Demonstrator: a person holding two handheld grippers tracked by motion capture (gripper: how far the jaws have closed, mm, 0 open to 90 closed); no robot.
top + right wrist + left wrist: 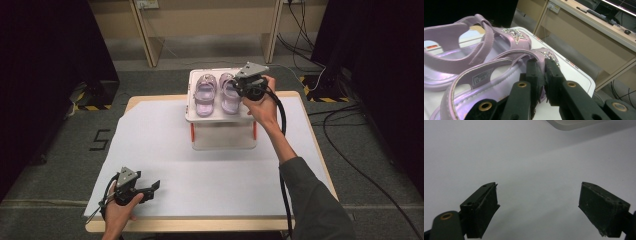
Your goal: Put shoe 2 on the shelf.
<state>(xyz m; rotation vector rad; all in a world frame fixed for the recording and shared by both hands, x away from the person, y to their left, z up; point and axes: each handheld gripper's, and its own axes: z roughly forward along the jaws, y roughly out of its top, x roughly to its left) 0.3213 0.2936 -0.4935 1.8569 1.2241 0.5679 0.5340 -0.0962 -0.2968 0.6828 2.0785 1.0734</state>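
Shiny lilac sandal bears a rhinestone star.

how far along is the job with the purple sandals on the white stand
Looks done: both purple sandals sit side by side on the white stand. In hand: the right gripper has its jaws nearly closed at the side of the nearer sandal; whether it pinches it is unclear. Left: the left gripper rests open over the white table.

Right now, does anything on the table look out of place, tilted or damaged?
Nothing stands out. The two purple sandals lie side by side on the white stand, toes pointing the same way. The right gripper is shut on the right-hand sandal's side. The left gripper is open over the table.
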